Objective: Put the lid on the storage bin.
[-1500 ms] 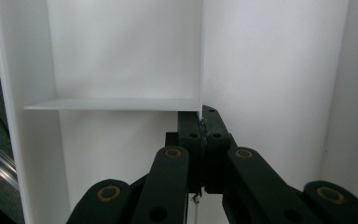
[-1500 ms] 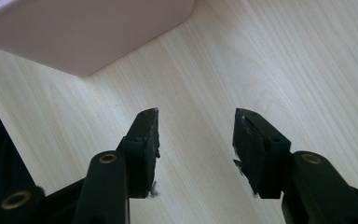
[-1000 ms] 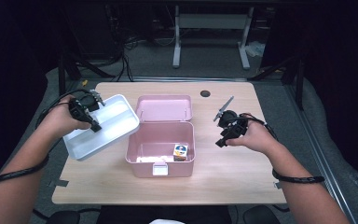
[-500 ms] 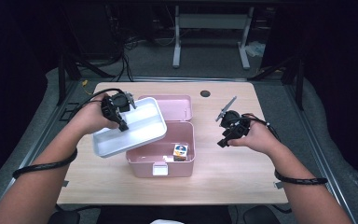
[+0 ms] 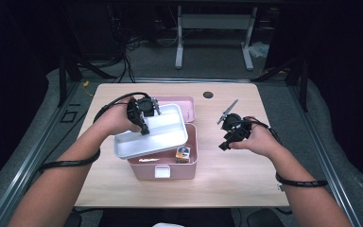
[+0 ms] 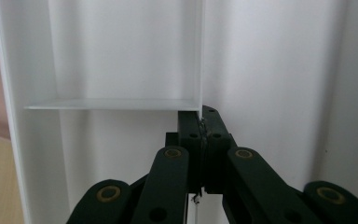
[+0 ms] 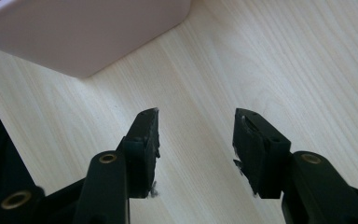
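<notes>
- Your left gripper (image 5: 144, 118) has its jaws pressed together on the thin partition wall of the white tray (image 5: 170, 127); in the left gripper view the two black fingertips (image 6: 191, 128) meet right at the edge of that divider, where a cross wall joins it.
- The white tray (image 6: 121, 56) hangs in that grip, tilted, above the open pink box (image 5: 191, 151), covering most of its left and rear part.
- Past the tray's front edge you can see the inside of the pink box: a small orange-and-blue item (image 5: 183, 153) sits near its front right corner, and a pale flat thing lies to its left, too small to tell what.
- The box's lid stands open behind the tray, and a white latch shows on the front wall.
- Your right gripper (image 5: 224, 137) rests low over the wooden table (image 5: 227, 175), jaws spread apart with nothing between them; in the right gripper view its fingertips (image 7: 144, 130) hang above bare wood, with a corner of the pink box (image 7: 74, 32) beyond them.
- The two grippers are well apart, the box between them.
</notes>
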Demonstrator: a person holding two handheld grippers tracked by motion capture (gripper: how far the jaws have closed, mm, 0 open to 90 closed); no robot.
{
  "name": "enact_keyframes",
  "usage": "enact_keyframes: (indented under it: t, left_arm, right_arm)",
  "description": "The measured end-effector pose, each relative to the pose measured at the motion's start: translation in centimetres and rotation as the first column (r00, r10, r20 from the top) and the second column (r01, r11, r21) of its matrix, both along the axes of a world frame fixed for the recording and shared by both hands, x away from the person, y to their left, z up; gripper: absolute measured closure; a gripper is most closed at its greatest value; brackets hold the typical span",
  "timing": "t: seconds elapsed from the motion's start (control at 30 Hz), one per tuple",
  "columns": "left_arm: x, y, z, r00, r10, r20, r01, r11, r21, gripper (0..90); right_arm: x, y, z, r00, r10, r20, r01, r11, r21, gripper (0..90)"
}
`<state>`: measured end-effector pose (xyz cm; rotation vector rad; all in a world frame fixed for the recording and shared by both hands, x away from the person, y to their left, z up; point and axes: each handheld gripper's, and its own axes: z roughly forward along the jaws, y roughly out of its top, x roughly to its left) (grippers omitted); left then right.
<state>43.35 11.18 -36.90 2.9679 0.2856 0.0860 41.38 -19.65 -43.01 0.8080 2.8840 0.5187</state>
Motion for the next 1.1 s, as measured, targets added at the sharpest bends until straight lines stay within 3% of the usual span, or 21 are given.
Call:
enact_keyframes:
  t: [0.23, 0.47, 0.63, 0.67, 0.77, 1.1]
  left_arm:
    - [0.0, -2.1, -0.9, 0.9985, -0.054, -0.006, 0.054, 0.9985, -0.008, 89.2]
    - [-0.2, -3.5, -1.7, 0.9950, -0.099, -0.013, 0.099, 0.9950, 0.011, 89.2]
    - [-0.6, -3.6, -2.0, 0.9924, -0.122, -0.017, 0.122, 0.9924, 0.015, 89.2]
    - [-0.7, -3.6, -2.1, 0.9907, -0.136, -0.002, 0.136, 0.9905, 0.017, 89.2]
    - [-0.9, -3.6, -2.6, 0.9897, -0.141, -0.026, 0.141, 0.9898, 0.018, 89.3]
    - [-1.1, -3.8, -3.5, 0.9879, -0.154, -0.017, 0.155, 0.9875, 0.030, 89.3]
  right_arm:
    - [-0.1, 0.0, 0.1, 1.0000, -0.005, 0.003, 0.005, 1.0000, 0.007, 50.4]
    - [-0.1, -0.4, -0.1, 0.9999, -0.010, 0.003, 0.010, 0.9999, 0.005, 50.4]
    - [-0.2, -0.7, -0.2, 0.9999, -0.012, 0.006, 0.012, 0.9999, 0.006, 50.4]
    - [-0.2, -0.8, -0.3, 0.9999, -0.016, 0.002, 0.016, 0.9999, 0.005, 50.4]
    - [-0.2, -0.8, -0.3, 0.9999, -0.016, 0.000, 0.016, 0.9999, 0.006, 50.4]
    - [0.1, -0.2, -0.5, 0.9999, -0.013, 0.001, 0.013, 0.9999, 0.005, 50.4]
